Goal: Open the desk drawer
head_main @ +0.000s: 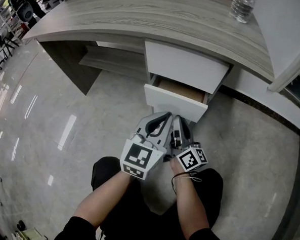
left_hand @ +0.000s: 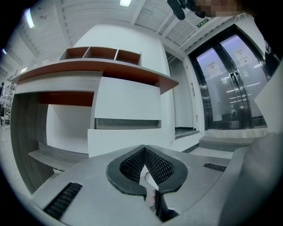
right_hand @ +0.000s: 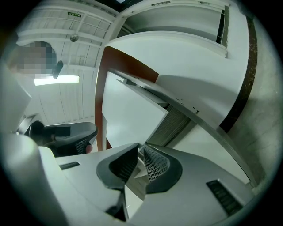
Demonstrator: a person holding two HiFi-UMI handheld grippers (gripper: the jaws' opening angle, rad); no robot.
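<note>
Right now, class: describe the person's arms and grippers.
The left gripper and right gripper are grey with black meshed pads and white cubes of black square markers. Black sleeves; black band on the right wrist. Right jaws are closing, nothing between.

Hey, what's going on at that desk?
A person facing the desk holds a two-jaw gripper in each hand. The lower drawer is pulled partly out; the upper drawer is shut. Both grippers sit low, just in front of the open drawer's white face. The right gripper is closing its jaws with nothing clearly between them; the left gripper is shut and empty.
</note>
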